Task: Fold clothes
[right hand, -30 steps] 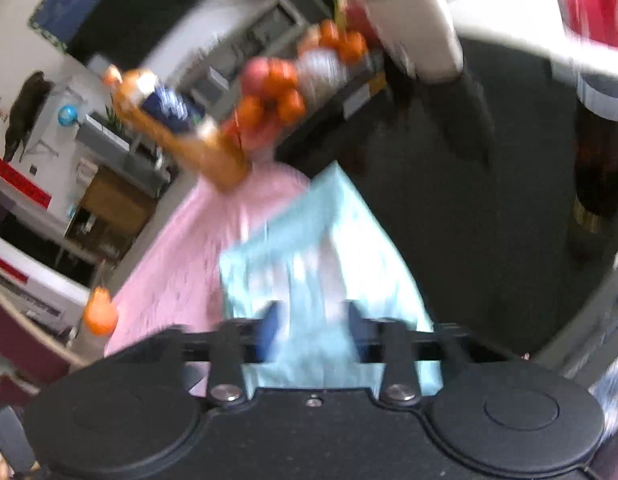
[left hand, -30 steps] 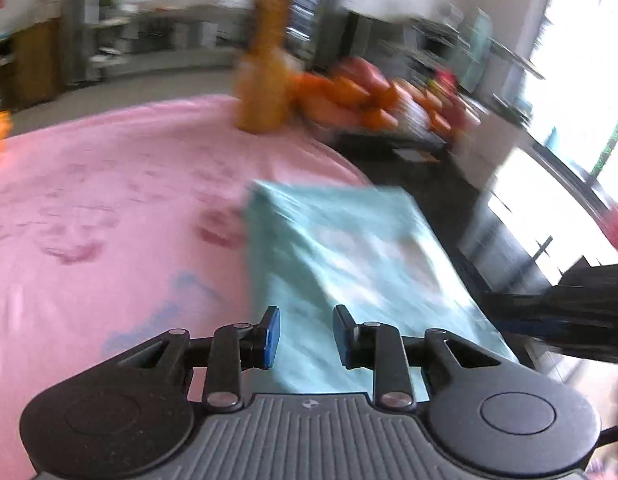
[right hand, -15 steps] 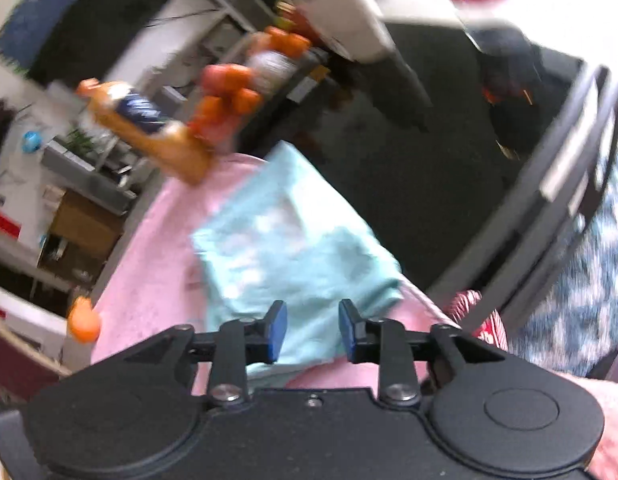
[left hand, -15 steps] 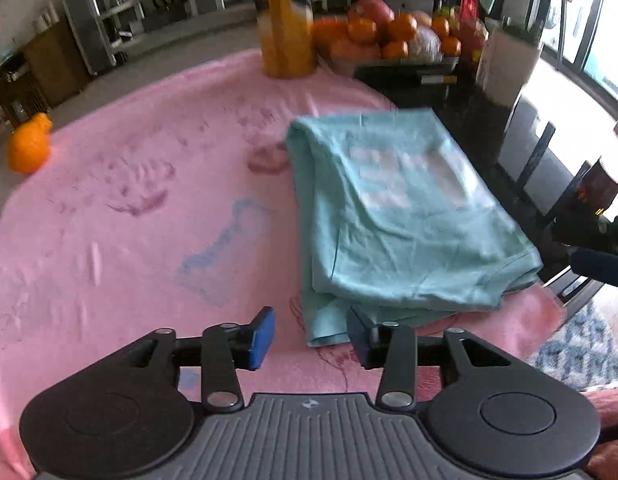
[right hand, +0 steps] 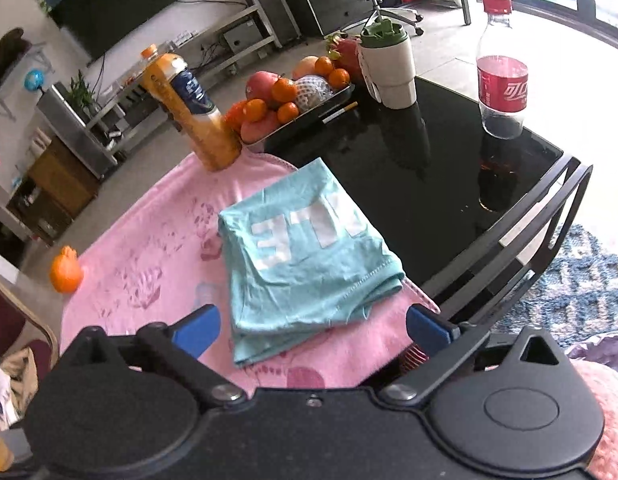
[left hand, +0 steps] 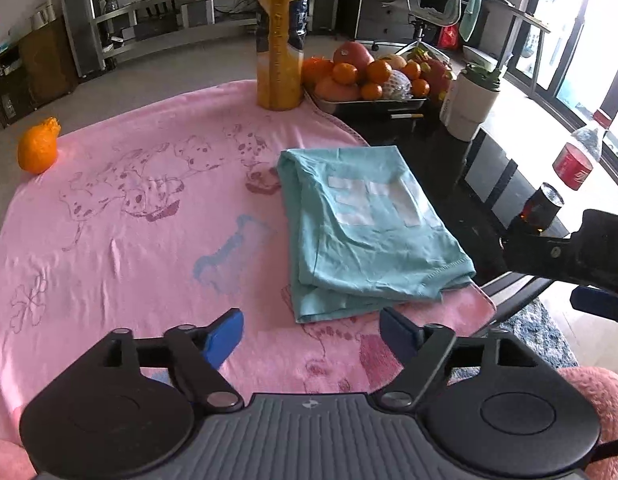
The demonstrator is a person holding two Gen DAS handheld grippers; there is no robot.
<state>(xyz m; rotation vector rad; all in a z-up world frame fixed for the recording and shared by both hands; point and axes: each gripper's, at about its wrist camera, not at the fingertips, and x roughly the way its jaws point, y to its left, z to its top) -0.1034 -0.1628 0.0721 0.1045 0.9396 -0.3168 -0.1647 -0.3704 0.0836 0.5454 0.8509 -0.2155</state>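
Observation:
A teal T-shirt (left hand: 365, 232) with white print lies folded into a compact rectangle on the pink blanket (left hand: 129, 220), near the blanket's right edge. It also shows in the right wrist view (right hand: 305, 264). My left gripper (left hand: 311, 332) is open and empty, held back above the blanket's near edge, short of the shirt. My right gripper (right hand: 313, 328) is open and empty, also pulled back near the shirt's front edge. Its body shows at the right of the left wrist view (left hand: 581, 256).
An orange juice bottle (left hand: 279, 36) stands at the blanket's far edge. A fruit tray (left hand: 369, 80), a white cup (left hand: 473, 104) and a cola bottle (right hand: 501, 68) stand on the black glass table (right hand: 421, 168). A loose orange (left hand: 39, 146) lies at the left.
Both grippers have opened wide and pulled back from the folded shirt. The shirt stays lying on the blanket.

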